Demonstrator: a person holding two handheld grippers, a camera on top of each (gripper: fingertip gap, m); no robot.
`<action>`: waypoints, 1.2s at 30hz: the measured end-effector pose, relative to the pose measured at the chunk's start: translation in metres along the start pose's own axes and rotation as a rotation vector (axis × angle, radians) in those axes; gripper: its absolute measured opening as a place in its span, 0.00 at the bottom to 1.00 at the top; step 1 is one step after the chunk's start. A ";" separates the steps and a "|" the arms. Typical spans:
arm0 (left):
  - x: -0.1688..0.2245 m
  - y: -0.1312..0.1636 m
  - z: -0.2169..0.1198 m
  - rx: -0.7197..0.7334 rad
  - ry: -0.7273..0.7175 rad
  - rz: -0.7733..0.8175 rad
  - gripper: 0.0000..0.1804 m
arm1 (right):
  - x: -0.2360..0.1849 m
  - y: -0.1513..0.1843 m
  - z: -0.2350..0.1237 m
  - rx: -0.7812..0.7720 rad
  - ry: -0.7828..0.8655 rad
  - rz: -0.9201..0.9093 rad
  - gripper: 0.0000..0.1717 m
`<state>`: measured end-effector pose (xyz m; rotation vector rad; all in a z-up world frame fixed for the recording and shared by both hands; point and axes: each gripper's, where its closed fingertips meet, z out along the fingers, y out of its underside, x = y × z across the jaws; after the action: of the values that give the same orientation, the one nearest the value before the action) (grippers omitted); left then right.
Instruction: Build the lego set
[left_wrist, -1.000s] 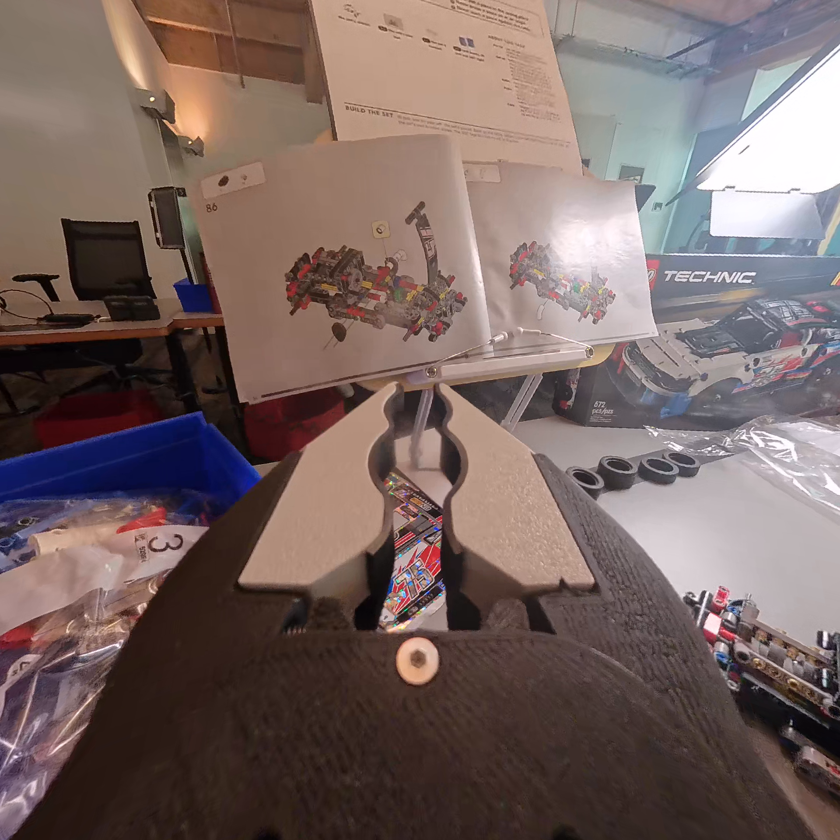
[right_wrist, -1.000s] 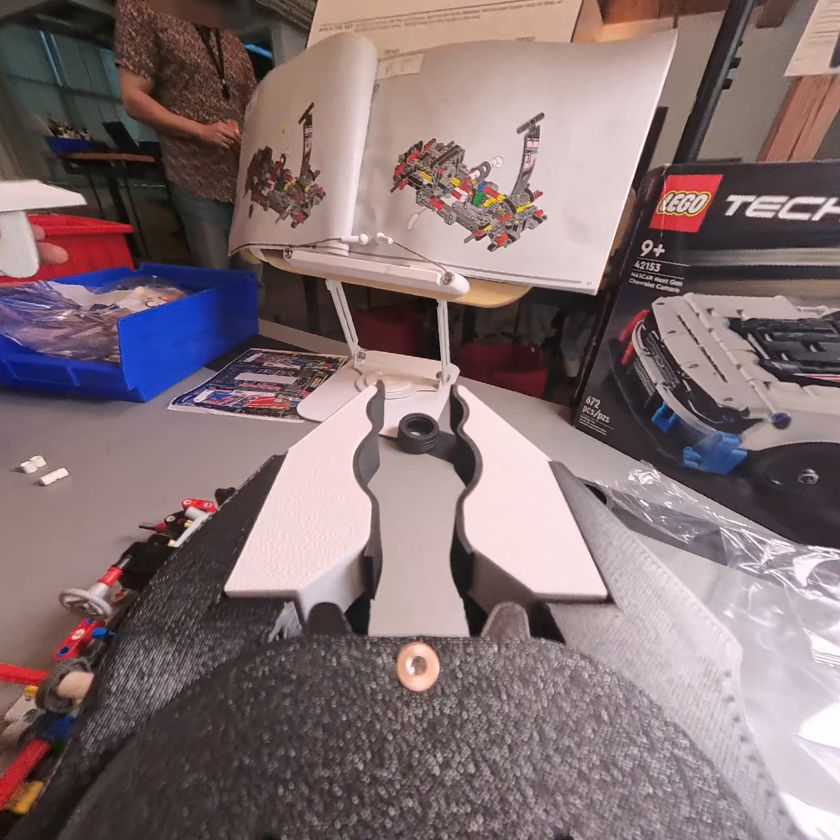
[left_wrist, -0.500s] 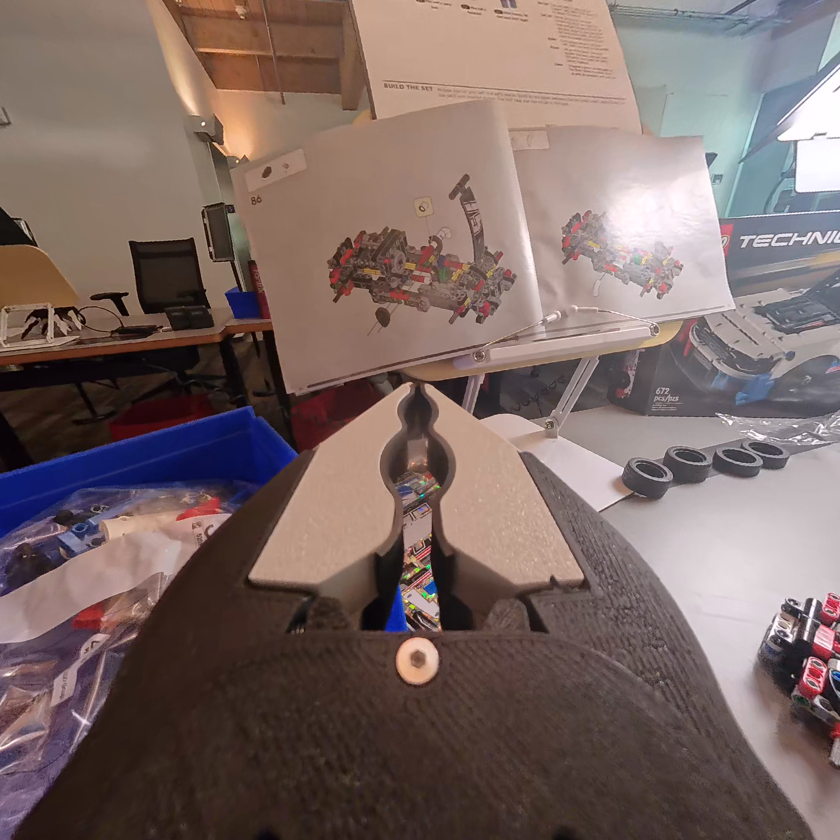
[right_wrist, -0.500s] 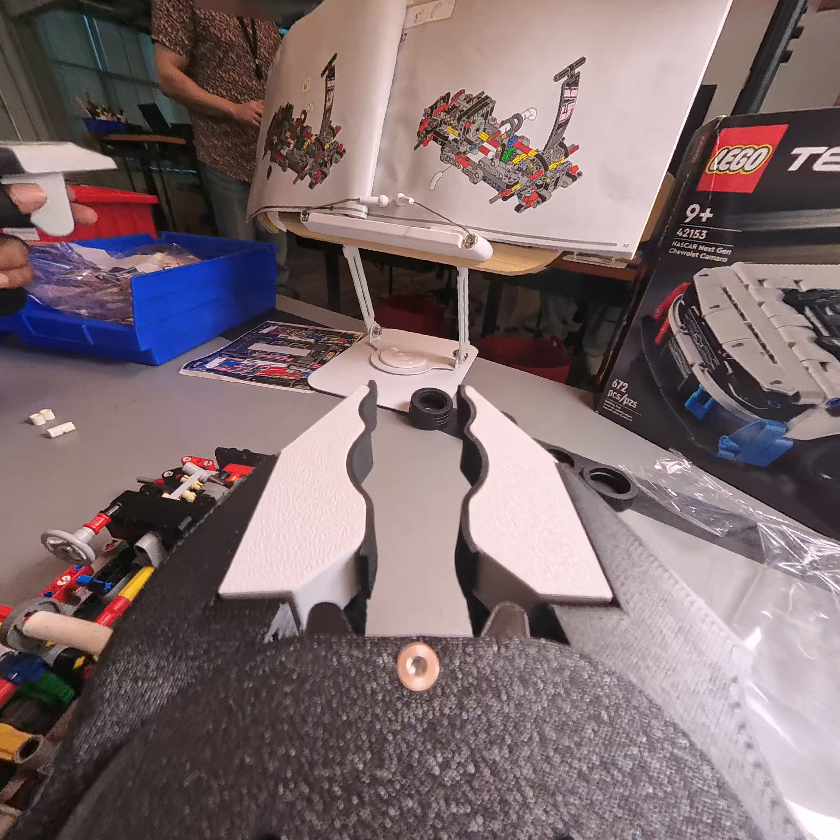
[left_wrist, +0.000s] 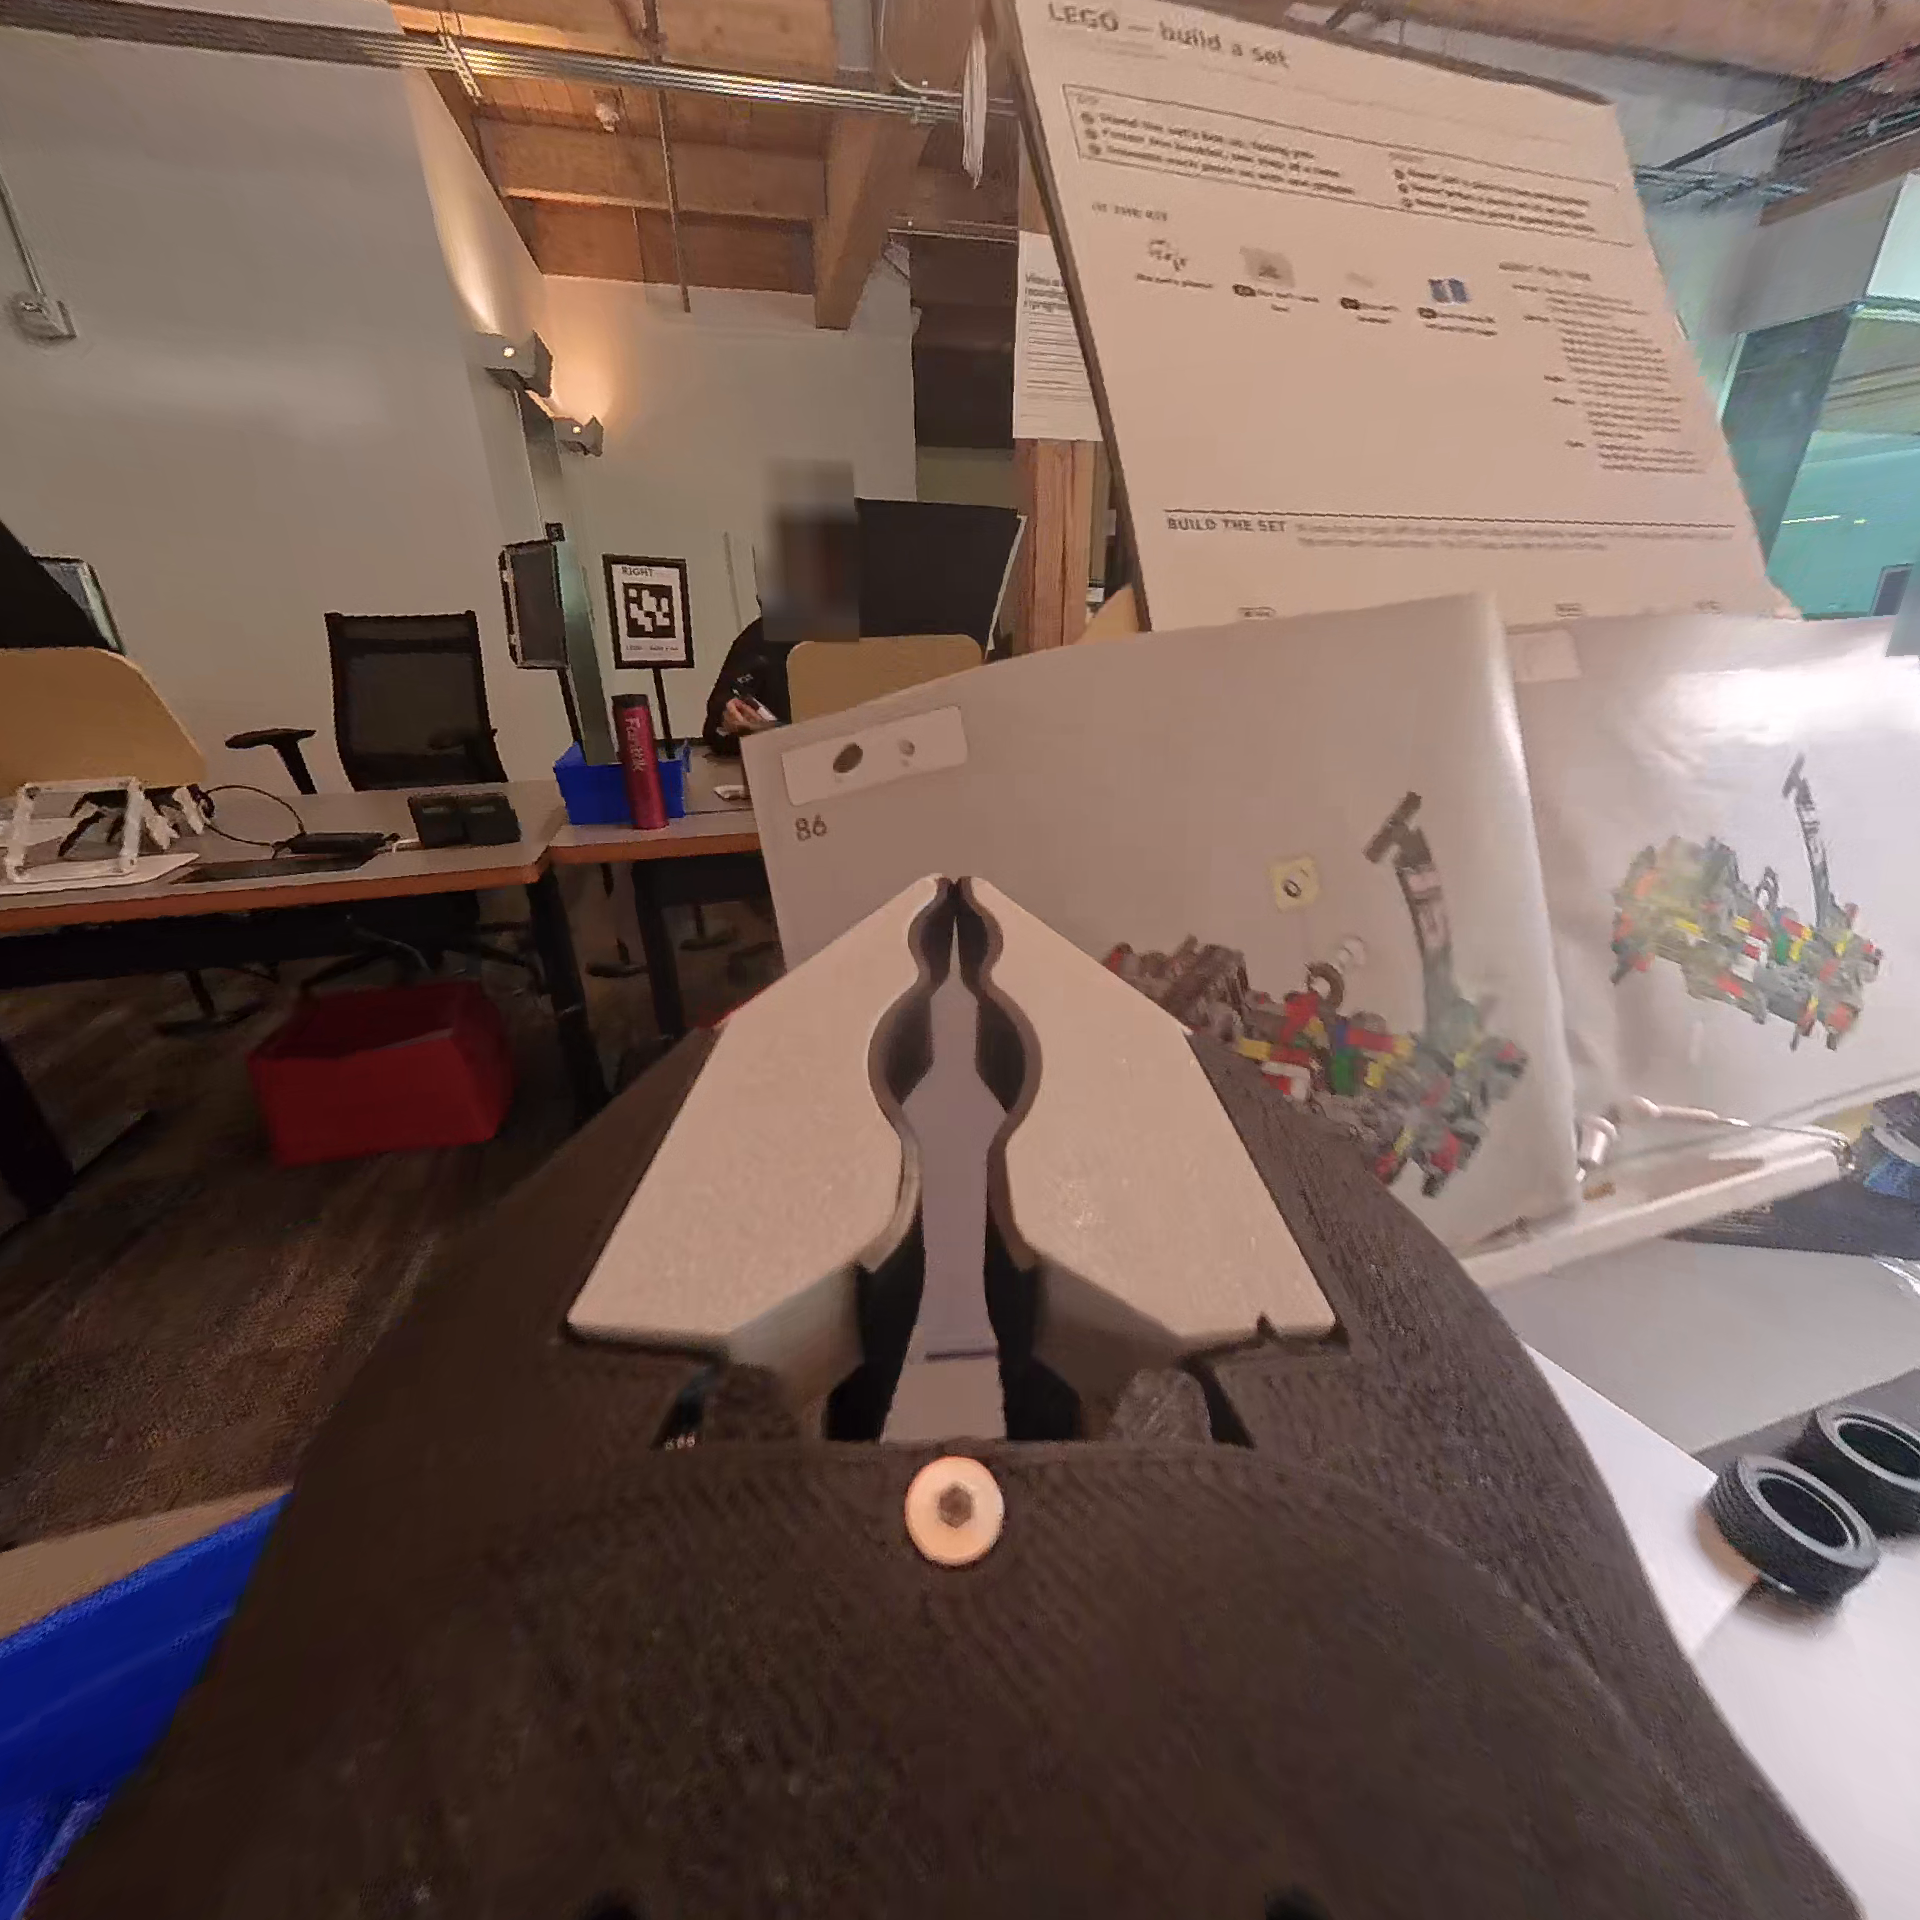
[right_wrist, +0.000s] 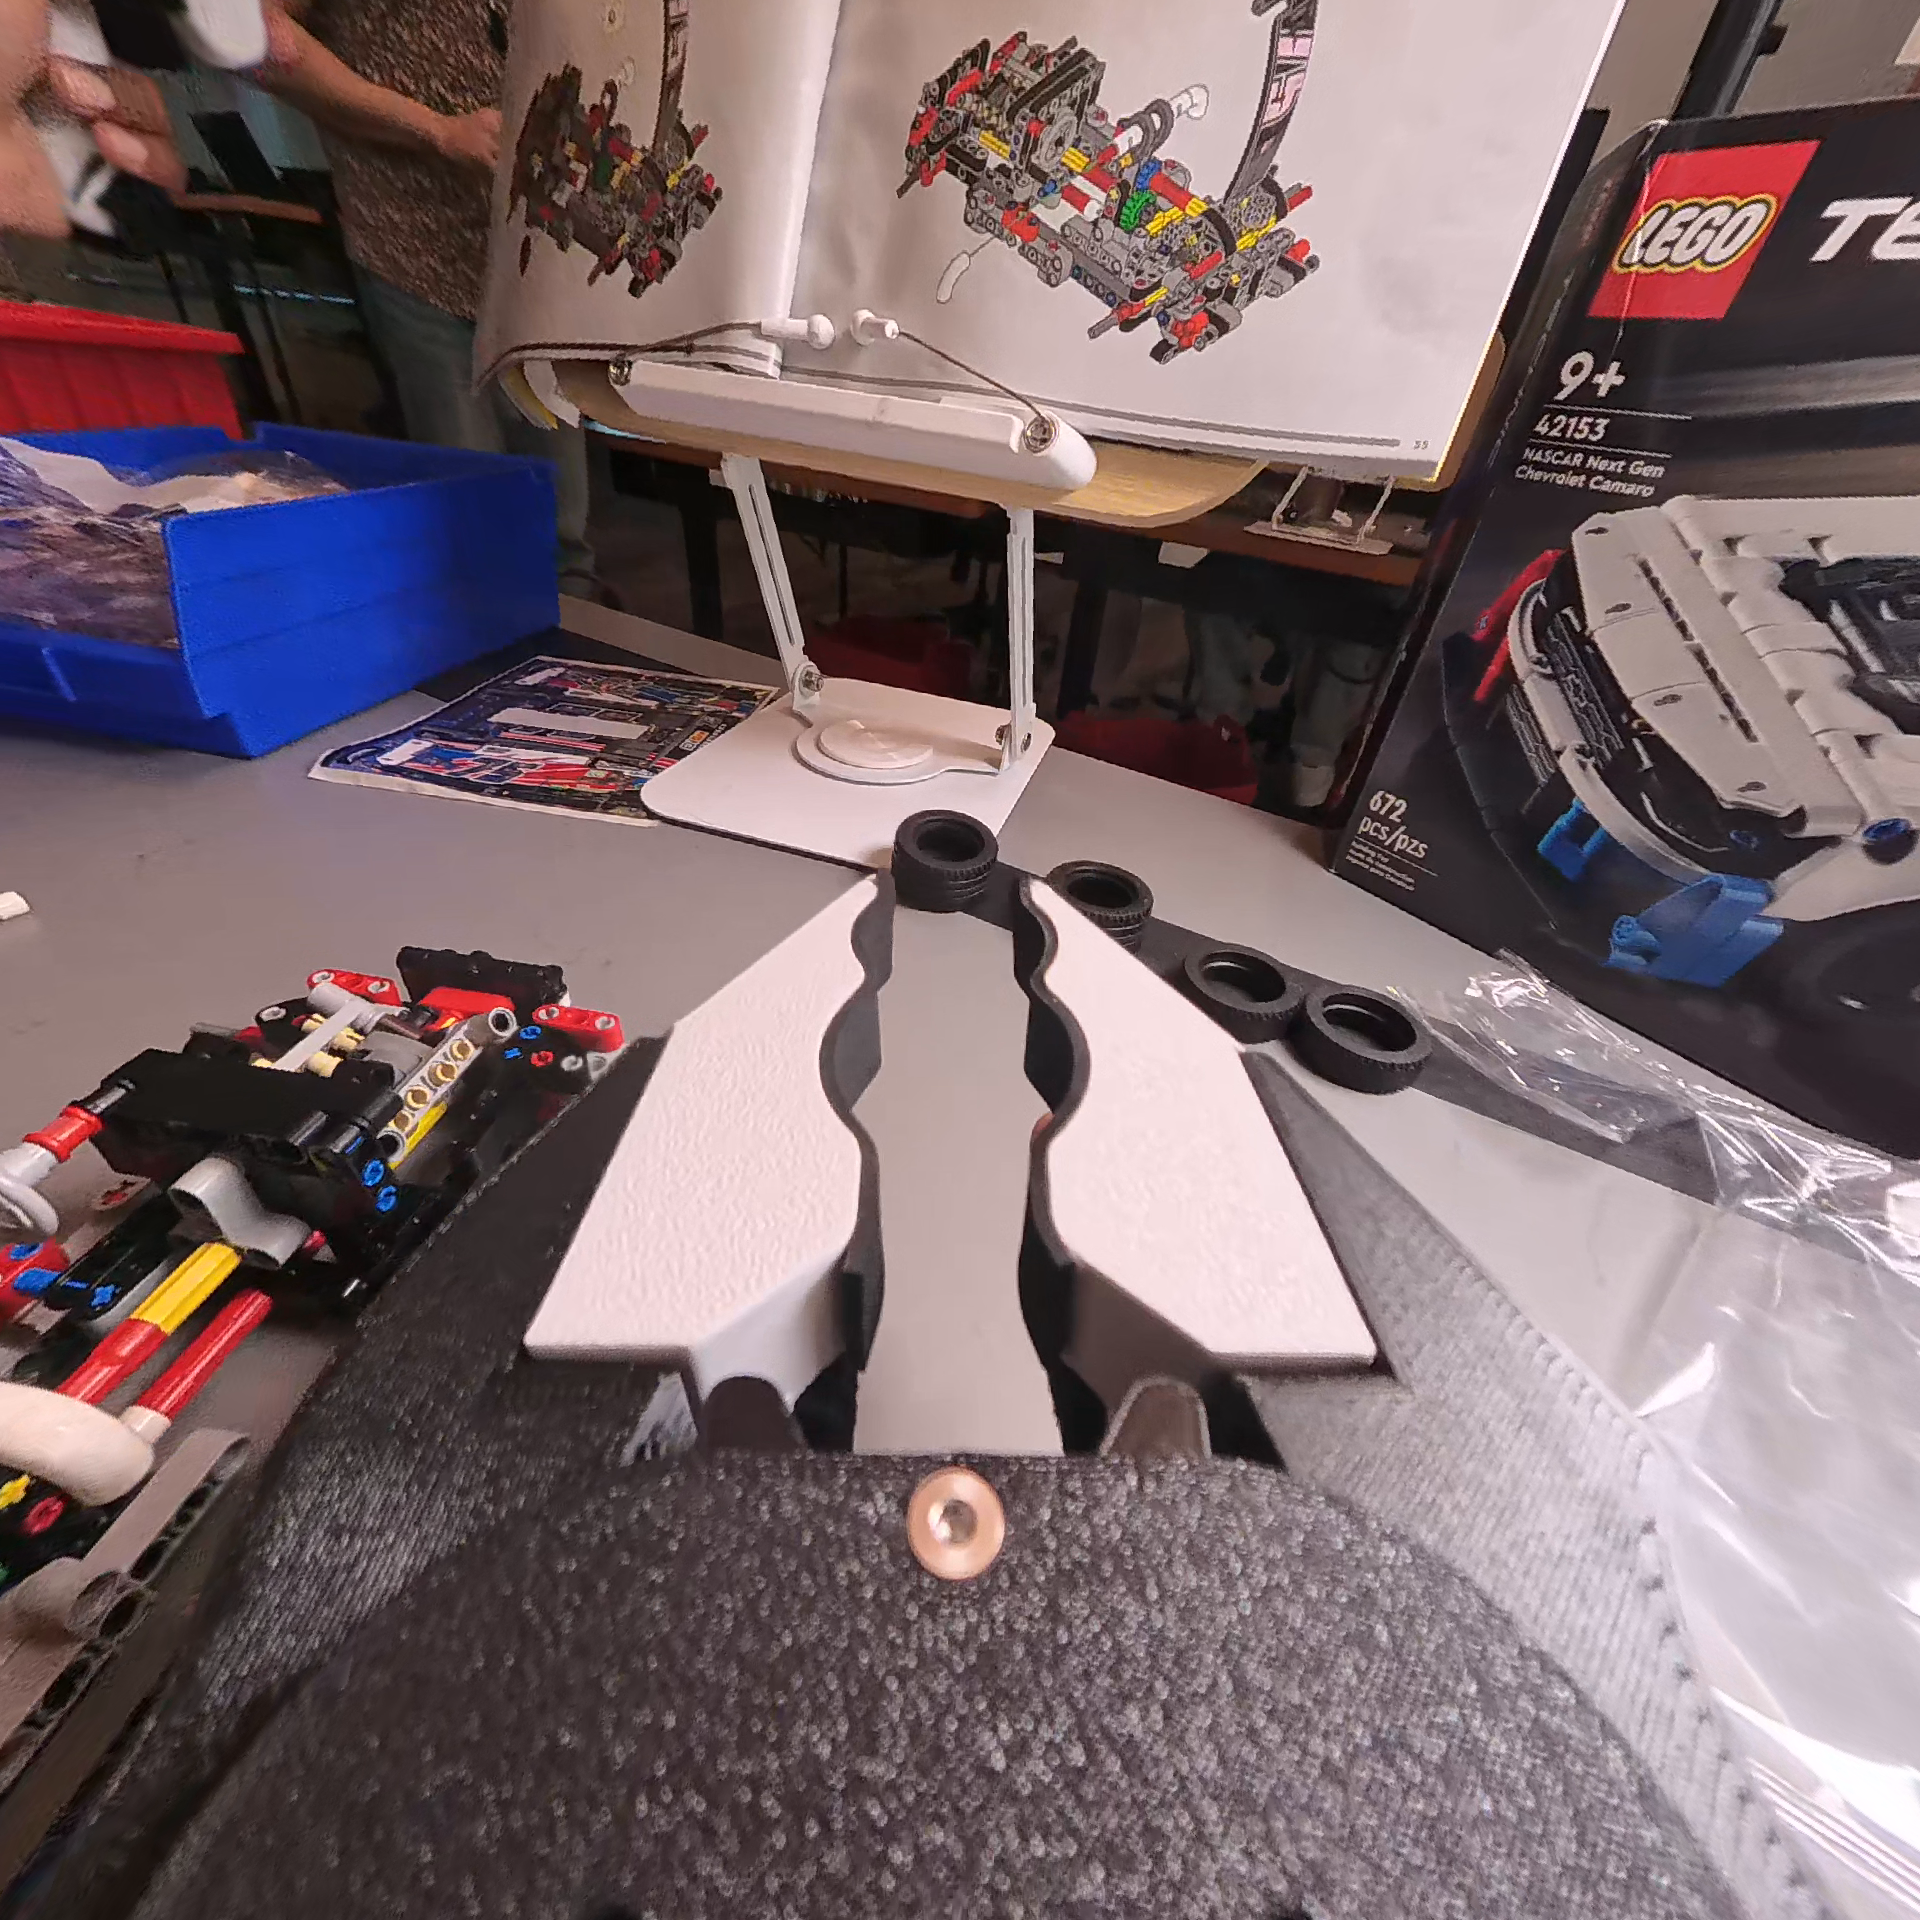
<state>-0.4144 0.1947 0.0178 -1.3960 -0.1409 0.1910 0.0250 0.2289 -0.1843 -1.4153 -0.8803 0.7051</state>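
Observation:
My right gripper (right_wrist: 954, 894) is open and low over the grey table (right_wrist: 312, 873). A black rubber tyre (right_wrist: 943, 852) lies flat at its fingertips, right by the left fingertip (right_wrist: 868, 914) and with a gap to the right one. Three more black tyres (right_wrist: 1242, 987) lie in a row to the right. My left gripper (left_wrist: 954, 885) is shut, tips touching, with nothing showing between them. It is raised and points at the left page of the open instruction booklet (left_wrist: 1143, 831). Two tyres (left_wrist: 1792, 1527) show at the lower right of the left wrist view.
The booklet (right_wrist: 1091, 208) sits on a white stand (right_wrist: 873, 769). A part-built brick chassis (right_wrist: 312, 1101) lies at left, with a sticker sheet (right_wrist: 561, 732) and a blue bin (right_wrist: 343, 592) behind it. The set's box (right_wrist: 1714, 571) and a clear bag (right_wrist: 1766, 1351) are at right. A person (right_wrist: 416, 156) stands behind. The gap from one gripper's tips to the other's is roughly 50 centimetres.
My left gripper closed fully, then rose from above the sticker sheet and tilted up toward the booklet page. My right gripper widened, moved forward to the first tyre, and narrowed around it.

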 end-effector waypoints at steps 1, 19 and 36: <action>-0.004 0.000 0.010 0.000 0.007 -0.002 0.00 | 0.001 0.001 0.000 -0.002 0.002 0.000 0.12; 0.059 0.006 0.020 -0.036 0.208 0.091 0.00 | 0.001 0.007 0.001 -0.022 0.015 -0.028 0.10; 0.007 0.071 -0.279 -0.612 0.342 0.369 0.10 | -0.013 -0.010 -0.027 -0.020 -0.046 -0.057 0.10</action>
<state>-0.3520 -0.0611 -0.0997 -2.0368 0.3758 0.2205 0.0399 0.2029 -0.1740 -1.3908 -0.9622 0.6900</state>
